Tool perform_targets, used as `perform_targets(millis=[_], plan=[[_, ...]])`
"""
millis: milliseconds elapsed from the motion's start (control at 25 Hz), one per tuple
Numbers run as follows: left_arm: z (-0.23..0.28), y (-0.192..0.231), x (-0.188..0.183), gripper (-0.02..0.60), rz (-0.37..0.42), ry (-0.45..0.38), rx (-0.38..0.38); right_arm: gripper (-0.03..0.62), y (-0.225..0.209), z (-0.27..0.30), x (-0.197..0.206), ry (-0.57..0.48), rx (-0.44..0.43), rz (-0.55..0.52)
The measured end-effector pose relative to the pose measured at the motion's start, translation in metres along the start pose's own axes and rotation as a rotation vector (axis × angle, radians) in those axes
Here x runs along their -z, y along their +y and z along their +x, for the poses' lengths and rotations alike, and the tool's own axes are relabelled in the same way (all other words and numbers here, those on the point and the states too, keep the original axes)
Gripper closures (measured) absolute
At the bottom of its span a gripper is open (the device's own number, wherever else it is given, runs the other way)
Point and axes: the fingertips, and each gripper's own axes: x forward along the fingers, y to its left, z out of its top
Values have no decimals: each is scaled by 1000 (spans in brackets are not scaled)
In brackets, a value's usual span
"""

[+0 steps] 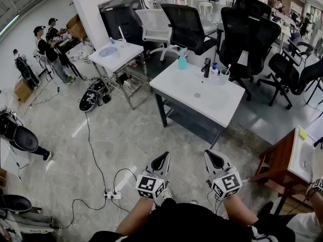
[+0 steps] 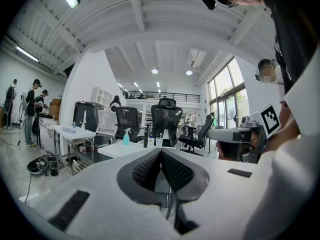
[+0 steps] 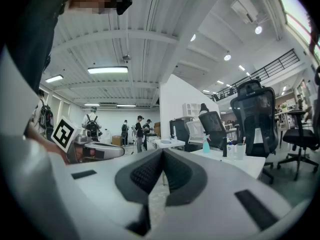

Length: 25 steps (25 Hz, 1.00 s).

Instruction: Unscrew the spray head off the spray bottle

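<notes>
Held left gripper (image 1: 162, 158) and right gripper (image 1: 210, 155) shut, empty, far from the bottle (image 1: 182, 62). Looked light and slick; probably best clamped at the body, turned at the head (image 1: 182, 51).

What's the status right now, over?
Left gripper and right gripper shut, empty, level. Spray bottle upright on white sink table, head on, well ahead. Power strip on floor, left of path.

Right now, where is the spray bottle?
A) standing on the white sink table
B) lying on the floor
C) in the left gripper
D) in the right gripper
A: the spray bottle stands at the sink table's back edge, well ahead of the left gripper and right gripper, both shut and empty.
</notes>
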Motion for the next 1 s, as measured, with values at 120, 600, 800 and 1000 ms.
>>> perform_targets(millis=[120, 600, 800, 1000], plan=[[3, 6, -4, 572, -18, -5, 0, 589, 0, 6, 2, 5, -4, -16], [24, 44, -1, 572, -17, 20, 12, 588, -1, 55, 9, 62, 15, -53], [31, 86, 1, 572, -10, 29, 14, 588, -1, 97, 9, 79, 35, -25], [32, 141, 4, 572, -20, 37, 7, 588, 14, 147, 4, 76, 48, -10]])
